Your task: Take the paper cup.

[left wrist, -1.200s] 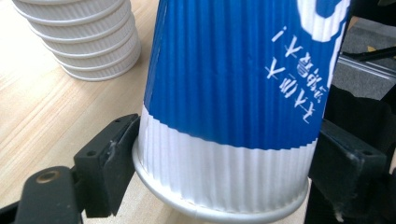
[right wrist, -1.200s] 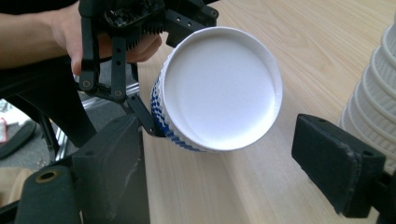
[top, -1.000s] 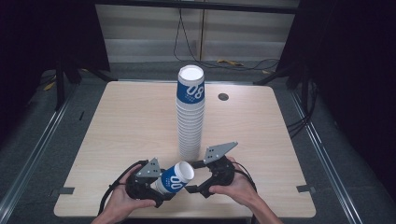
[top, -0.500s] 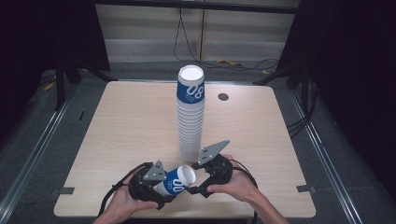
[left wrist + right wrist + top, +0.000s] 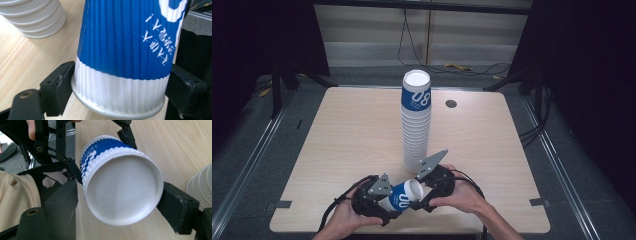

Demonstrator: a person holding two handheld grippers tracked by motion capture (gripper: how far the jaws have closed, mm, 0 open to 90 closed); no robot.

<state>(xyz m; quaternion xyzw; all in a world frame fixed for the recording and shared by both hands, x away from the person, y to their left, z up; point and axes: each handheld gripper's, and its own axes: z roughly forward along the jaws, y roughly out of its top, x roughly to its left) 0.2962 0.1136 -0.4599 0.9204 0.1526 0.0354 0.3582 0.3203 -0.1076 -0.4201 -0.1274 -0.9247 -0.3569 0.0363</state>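
Observation:
A blue-and-white ribbed paper cup lies tilted just above the table's front edge, between my two grippers. My left gripper is shut on it, and in the left gripper view both pads press the white band by its rim. My right gripper has come to the other end, and its jaws have just been closing around it. In the right gripper view the cup's closed white end faces me; the right-hand pad touches it and the left-hand pad stands a sliver off.
A tall stack of upturned cups rises mid-table, just behind the right gripper; its lower rims show in the left gripper view. Bare wooden tabletop lies to either side. A small round hole sits at the back right.
My right gripper has shifted left onto the cup's free end and its jaws have narrowed around it. The cup and the left gripper have sunk slightly toward the front edge.

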